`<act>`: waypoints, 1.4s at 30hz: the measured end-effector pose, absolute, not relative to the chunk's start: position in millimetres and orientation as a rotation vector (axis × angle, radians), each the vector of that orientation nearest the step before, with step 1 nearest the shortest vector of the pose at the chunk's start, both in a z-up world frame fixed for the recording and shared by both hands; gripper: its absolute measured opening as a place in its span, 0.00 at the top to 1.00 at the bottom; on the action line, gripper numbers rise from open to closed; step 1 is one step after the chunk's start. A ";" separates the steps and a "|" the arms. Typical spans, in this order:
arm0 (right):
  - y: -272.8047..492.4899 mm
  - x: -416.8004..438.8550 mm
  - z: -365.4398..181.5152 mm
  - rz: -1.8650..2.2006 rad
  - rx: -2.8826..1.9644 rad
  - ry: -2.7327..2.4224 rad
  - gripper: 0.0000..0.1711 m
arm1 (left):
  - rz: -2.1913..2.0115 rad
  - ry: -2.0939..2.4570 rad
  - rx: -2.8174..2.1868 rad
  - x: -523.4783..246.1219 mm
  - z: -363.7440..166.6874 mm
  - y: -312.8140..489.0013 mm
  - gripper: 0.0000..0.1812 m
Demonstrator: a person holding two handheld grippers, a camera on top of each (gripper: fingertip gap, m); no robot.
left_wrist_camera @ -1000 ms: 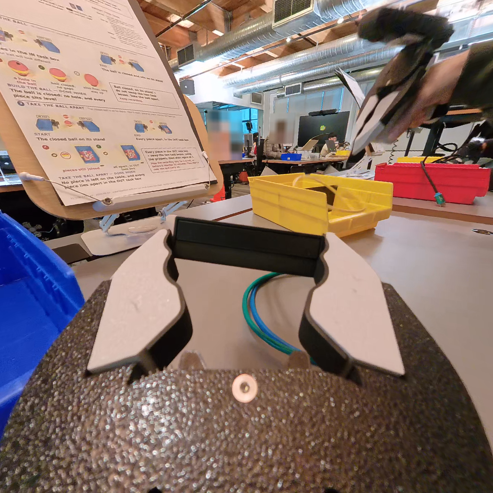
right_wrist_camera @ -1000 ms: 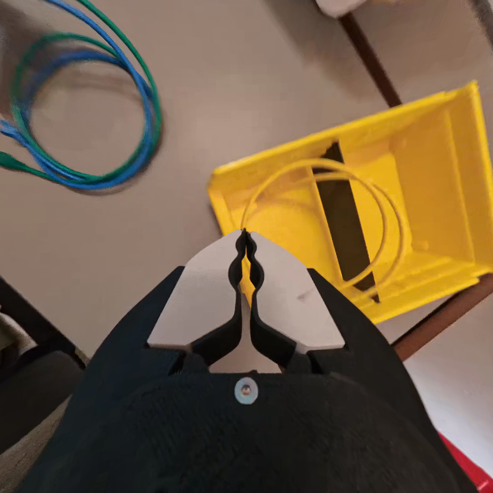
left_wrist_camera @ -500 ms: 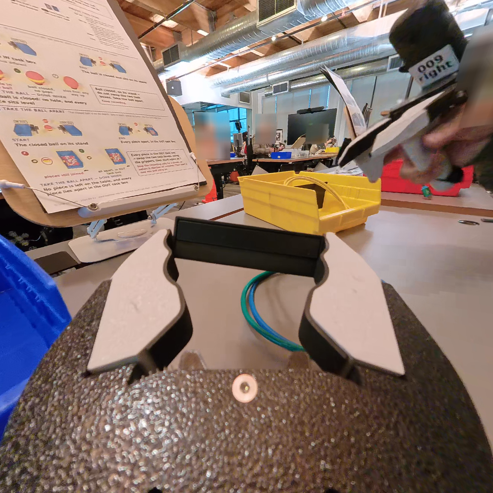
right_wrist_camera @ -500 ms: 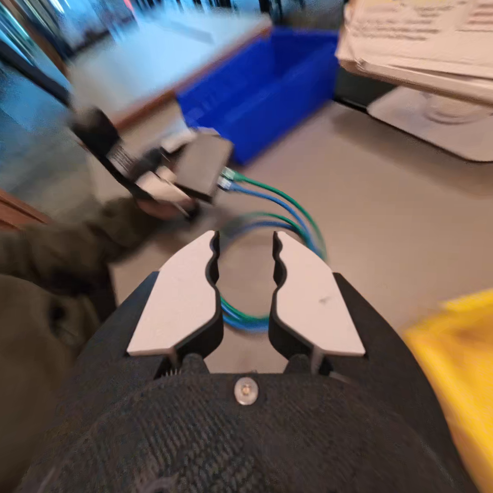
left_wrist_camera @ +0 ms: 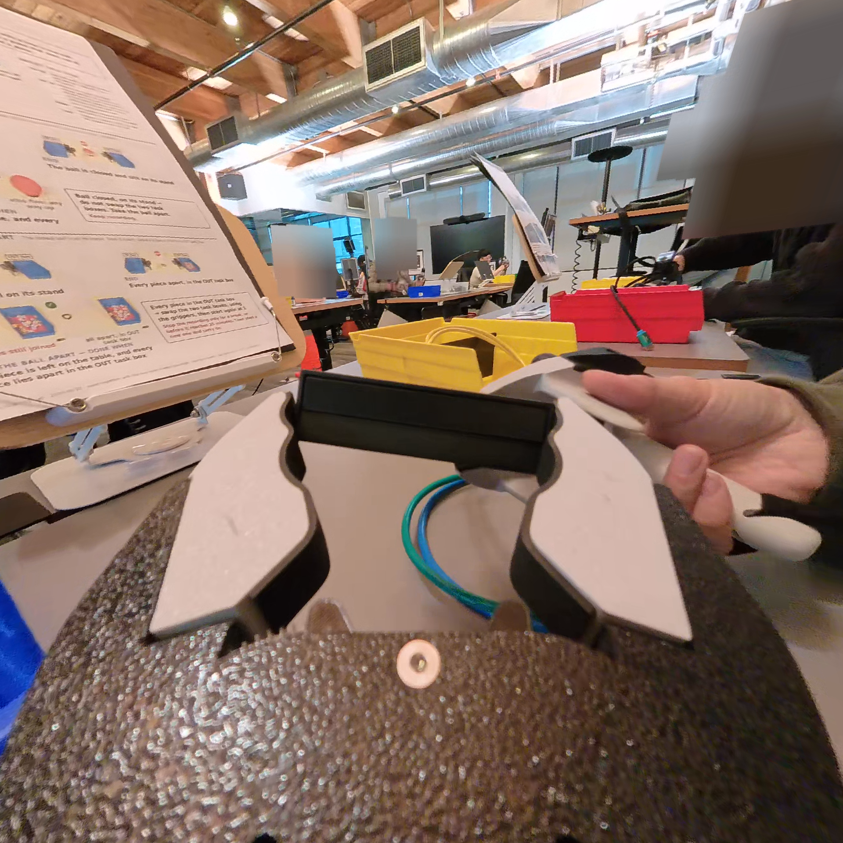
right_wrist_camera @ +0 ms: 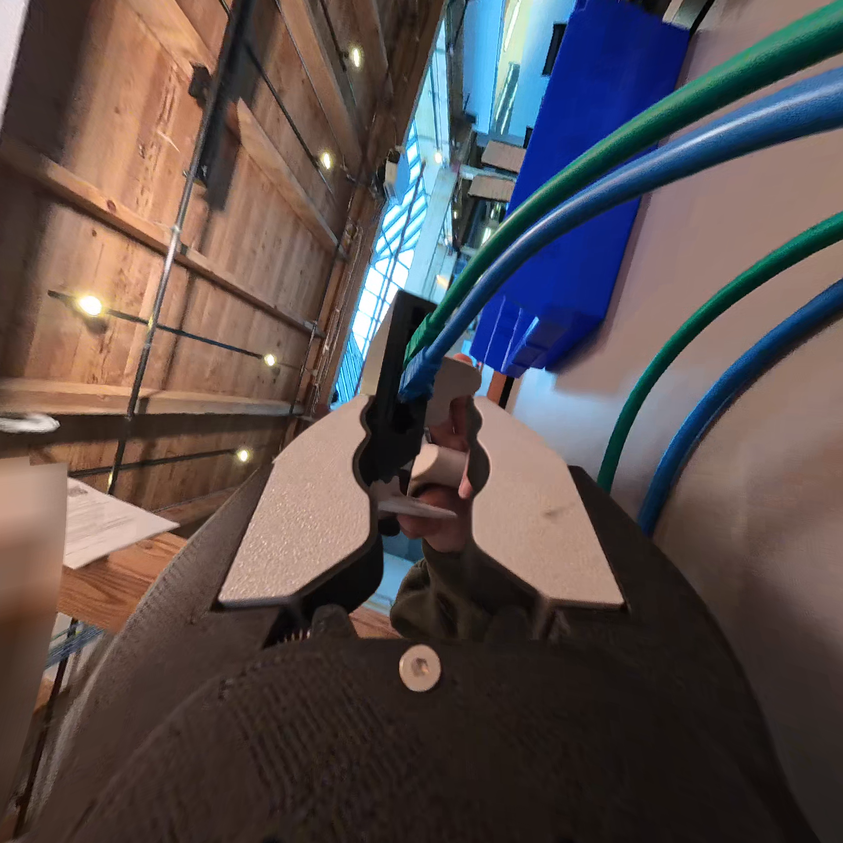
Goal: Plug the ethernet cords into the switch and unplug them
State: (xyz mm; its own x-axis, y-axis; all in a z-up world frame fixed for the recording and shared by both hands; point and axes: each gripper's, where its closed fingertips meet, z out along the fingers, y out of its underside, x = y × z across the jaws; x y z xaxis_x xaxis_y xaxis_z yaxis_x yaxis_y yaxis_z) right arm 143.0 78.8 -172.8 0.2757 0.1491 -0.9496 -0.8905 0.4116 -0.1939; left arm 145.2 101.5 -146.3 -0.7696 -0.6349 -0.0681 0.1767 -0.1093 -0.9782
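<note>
My left gripper [left_wrist_camera: 422, 410] is shut on the black switch [left_wrist_camera: 422, 429] and holds it crosswise above the table. A green cord [left_wrist_camera: 410, 515] and a blue cord [left_wrist_camera: 426, 524] loop on the table under it. In the right wrist view, the green cord [right_wrist_camera: 593, 150] and the blue cord [right_wrist_camera: 638, 169] run into the switch [right_wrist_camera: 392, 401], and the blue plug [right_wrist_camera: 417, 378] sits in a port. My right gripper [right_wrist_camera: 419, 438] is open, its jaws straddling the switch's end by the blue plug. Its upper finger [left_wrist_camera: 538, 372] shows at the switch's right end.
A yellow bin [left_wrist_camera: 410, 360] holding a yellow cord stands behind the switch. A red bin [left_wrist_camera: 625, 314] is farther back right. A blue bin [right_wrist_camera: 593, 182] is at the left. An instruction board on a stand [left_wrist_camera: 114, 228] rises at the left rear.
My right gripper left the yellow bin, opened, and swung over to the switch's right end. My left gripper kept hold of the switch, nearly still.
</note>
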 end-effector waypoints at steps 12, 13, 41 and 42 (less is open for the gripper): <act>72.0 142.5 -166.2 0.791 -0.838 1.001 0.92 | -1.846 1.728 -0.397 135.6 -152.3 85.8 0.44; 71.3 143.0 -166.6 0.786 -0.842 1.009 0.92 | -1.813 1.757 -0.394 135.9 -155.4 85.6 0.44; 72.3 116.3 -170.8 0.475 -1.405 0.820 0.92 | -1.466 1.900 -0.170 129.2 -181.1 76.9 0.30; 72.2 114.8 -169.9 0.482 -1.410 0.811 0.92 | -1.465 1.914 -0.161 127.6 -182.6 74.6 0.30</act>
